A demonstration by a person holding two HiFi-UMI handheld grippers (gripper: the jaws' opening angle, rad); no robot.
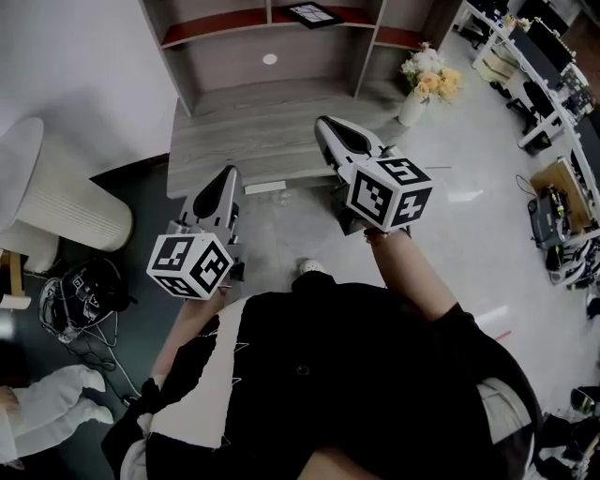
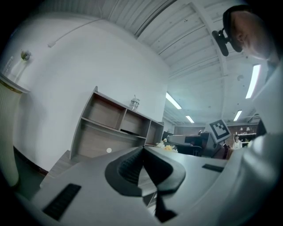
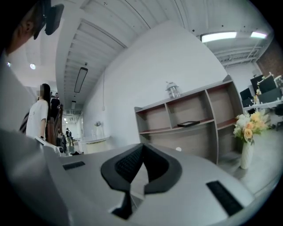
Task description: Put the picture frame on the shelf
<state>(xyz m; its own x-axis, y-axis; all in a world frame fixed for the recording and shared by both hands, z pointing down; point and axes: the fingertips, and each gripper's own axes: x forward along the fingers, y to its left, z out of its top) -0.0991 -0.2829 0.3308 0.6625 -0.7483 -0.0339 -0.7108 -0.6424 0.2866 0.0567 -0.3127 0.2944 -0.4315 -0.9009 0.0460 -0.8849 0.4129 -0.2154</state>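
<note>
A dark picture frame (image 1: 312, 13) lies flat in the middle compartment of the wooden shelf (image 1: 216, 28) at the back of the desk. The right gripper view also shows the frame (image 3: 189, 124) on that shelf board (image 3: 154, 130), and the left gripper view shows it as a dark strip (image 2: 131, 131). My left gripper (image 1: 228, 173) hangs over the desk's front edge, shut and empty, its pads meeting at the tip (image 2: 143, 149). My right gripper (image 1: 323, 122) is over the desk further right, also shut with nothing in it (image 3: 143, 145). Both are well short of the shelf.
The grey desk (image 1: 253, 131) carries the shelf. A vase of flowers (image 1: 427, 82) stands on the floor to the right, and a glass jar (image 3: 173, 90) tops the shelf. A white ribbed cylinder (image 1: 56, 202) and cables (image 1: 80, 291) sit at left. A person (image 3: 37, 119) stands far off.
</note>
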